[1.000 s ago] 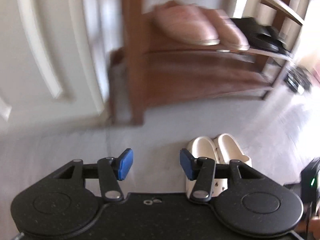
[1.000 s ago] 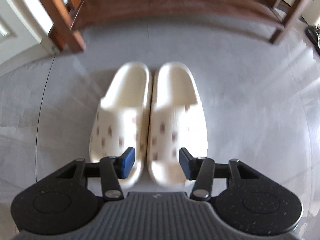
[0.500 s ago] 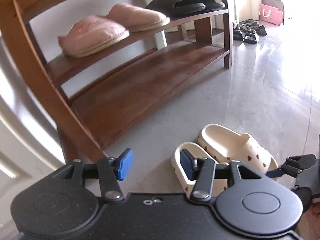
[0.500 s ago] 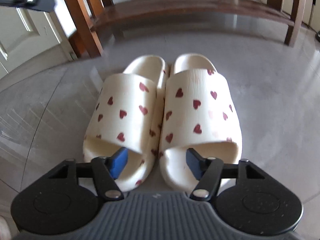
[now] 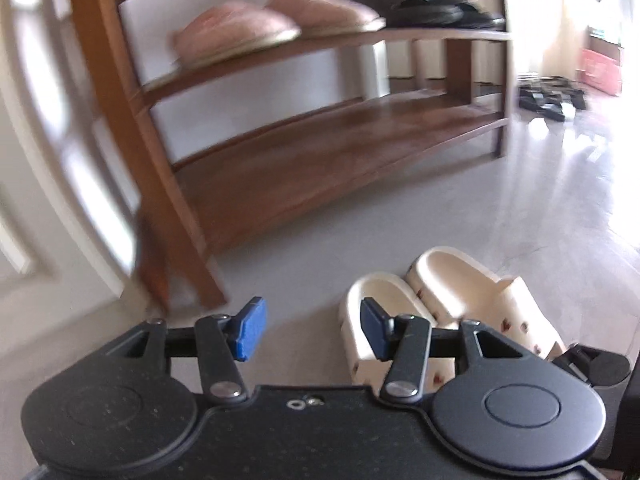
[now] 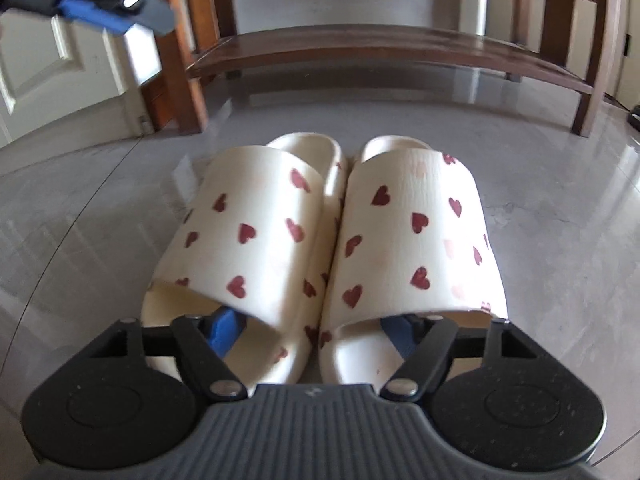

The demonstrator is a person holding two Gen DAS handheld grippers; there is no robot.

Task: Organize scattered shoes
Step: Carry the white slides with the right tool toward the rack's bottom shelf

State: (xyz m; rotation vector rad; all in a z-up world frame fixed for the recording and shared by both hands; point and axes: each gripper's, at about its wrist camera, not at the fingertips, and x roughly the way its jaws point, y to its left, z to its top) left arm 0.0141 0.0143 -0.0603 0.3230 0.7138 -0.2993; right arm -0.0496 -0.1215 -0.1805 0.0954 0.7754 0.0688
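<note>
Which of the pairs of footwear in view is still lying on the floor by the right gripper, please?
The cream slides with red hearts, on the grey floor before the rack. The pink slippers and black slides sit on the rack's shelf.

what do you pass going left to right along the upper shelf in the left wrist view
wooden upright of the rack → pink slipper → second pink slipper → black slippers

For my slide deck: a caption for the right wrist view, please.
Right tool opening, one finger inside each heart-print slide sandal, before the wooden shoe rack.
</note>
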